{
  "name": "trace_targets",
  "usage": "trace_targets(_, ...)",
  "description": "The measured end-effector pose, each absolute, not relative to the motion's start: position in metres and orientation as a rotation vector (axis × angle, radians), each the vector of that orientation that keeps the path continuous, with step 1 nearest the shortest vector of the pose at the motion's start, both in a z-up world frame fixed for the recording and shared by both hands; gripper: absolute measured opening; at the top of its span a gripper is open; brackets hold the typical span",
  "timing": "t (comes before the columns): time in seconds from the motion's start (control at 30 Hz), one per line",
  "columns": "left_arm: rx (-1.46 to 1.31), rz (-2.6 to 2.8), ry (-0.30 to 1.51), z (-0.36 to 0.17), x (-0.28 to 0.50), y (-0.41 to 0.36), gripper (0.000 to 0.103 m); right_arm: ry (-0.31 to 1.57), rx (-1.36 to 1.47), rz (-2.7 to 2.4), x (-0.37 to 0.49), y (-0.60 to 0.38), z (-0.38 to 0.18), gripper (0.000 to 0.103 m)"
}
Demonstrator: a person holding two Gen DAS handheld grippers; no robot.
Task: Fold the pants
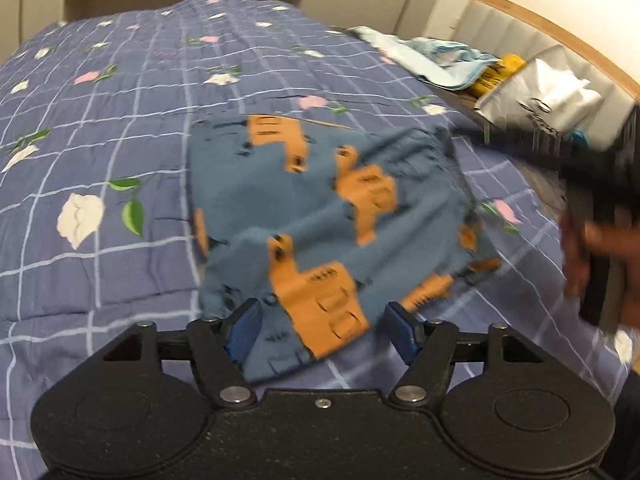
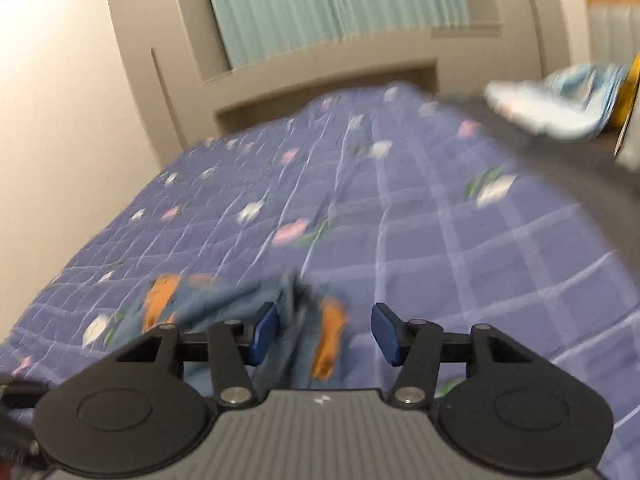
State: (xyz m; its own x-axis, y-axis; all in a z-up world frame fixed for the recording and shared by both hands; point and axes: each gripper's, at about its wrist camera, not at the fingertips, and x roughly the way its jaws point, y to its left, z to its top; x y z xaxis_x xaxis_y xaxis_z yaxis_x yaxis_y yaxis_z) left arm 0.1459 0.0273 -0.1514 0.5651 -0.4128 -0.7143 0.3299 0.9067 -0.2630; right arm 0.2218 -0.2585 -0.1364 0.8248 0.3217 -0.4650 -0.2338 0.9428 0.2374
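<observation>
The pants point(image 1: 320, 216) are blue with orange shapes, lying in a folded bundle on the purple checked bedspread point(image 1: 120, 128). My left gripper point(image 1: 324, 328) is open, its blue pads either side of the bundle's near edge, holding nothing. In the right wrist view the pants point(image 2: 240, 304) lie blurred at the lower left. My right gripper point(image 2: 326, 334) is open over their edge, with cloth between the pads. The right gripper and the hand holding it point(image 1: 600, 216) show at the right of the left wrist view.
A light blue cloth point(image 1: 440, 60), a yellow item point(image 1: 496, 72) and a silver bag point(image 1: 552, 96) lie at the bed's far right by a wooden headboard point(image 1: 560, 28). A wall niche and green curtain point(image 2: 328, 8) stand beyond the bed.
</observation>
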Motion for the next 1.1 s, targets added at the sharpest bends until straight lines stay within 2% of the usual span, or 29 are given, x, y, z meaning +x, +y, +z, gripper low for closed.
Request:
trace_targets(0.1, -0.138, -0.447, 0.853, -0.155, 0.136, 0.033, 0.072, 0.45, 0.235, 0.451, 0.224, -0.247, -0.111, 0.076)
trace_targets(0.13, -0.146, -0.44, 0.847, -0.155, 0.133, 0.036, 0.071, 0.475, 0.246, 0.553, 0.235, -0.236, -0.107, 0.077)
trace_targets(0.23, -0.194, -0.415, 0.815, -0.145, 0.128, 0.044, 0.071, 0.549, 0.099, 0.746, 0.267, -0.184, -0.101, 0.077)
trace_targets(0.3, -0.206, -0.396, 0.802, -0.143, 0.13, 0.052, 0.076, 0.563, -0.065, 0.828, 0.283, -0.146, -0.101, 0.077)
trace_targets(0.4, -0.239, -0.391, 0.855, -0.153, 0.139, 0.055, 0.076, 0.648, -0.166, 0.922, 0.298, -0.106, -0.104, 0.073)
trace_targets(0.53, -0.188, -0.405, 0.851, -0.162, 0.137, 0.046, 0.08, 0.779, -0.242, 0.984, 0.334, -0.074, -0.119, 0.054)
trace_targets(0.6, -0.186, -0.411, 0.847, -0.164, 0.136, 0.045, 0.082, 0.849, -0.272, 0.996, 0.345, -0.064, -0.13, 0.051)
trace_targets(0.67, -0.169, -0.409, 0.847, -0.165, 0.135, 0.043, 0.083, 0.881, -0.299, 1.004, 0.358, -0.051, -0.141, 0.018)
trace_targets(0.7, -0.162, -0.409, 0.845, -0.165, 0.134, 0.042, 0.083, 0.883, -0.299, 1.019, 0.358, -0.053, -0.142, 0.007)
trace_targets(0.8, -0.114, -0.403, 0.84, -0.167, 0.132, 0.035, 0.083, 0.819, -0.354, 0.891, 0.359, -0.056, -0.142, 0.005)
trace_targets(0.83, -0.104, -0.406, 0.845, -0.168, 0.132, 0.034, 0.085, 0.805, -0.368, 0.826, 0.36, -0.058, -0.146, 0.0)
trace_targets(0.9, -0.078, -0.402, 0.837, -0.168, 0.129, 0.031, 0.086, 0.773, -0.401, 0.74, 0.359, -0.063, -0.152, 0.0)
trace_targets(0.97, -0.063, -0.394, 0.835, -0.164, 0.126, 0.031, 0.084, 0.787, -0.254, 0.739, 0.363, -0.081, -0.147, 0.007)
trace_targets(1.0, -0.085, -0.391, 0.832, -0.16, 0.126, 0.036, 0.083, 0.761, -0.174, 0.746, 0.359, -0.094, -0.137, 0.019)
trace_targets(1.03, -0.135, -0.395, 0.817, -0.156, 0.125, 0.043, 0.083, 0.718, -0.091, 0.773, 0.349, -0.11, -0.124, 0.044)
trace_targets(1.1, -0.236, -0.423, 0.781, -0.149, 0.127, 0.054, 0.084, 0.681, -0.02, 0.875, 0.329, -0.131, -0.11, 0.072)
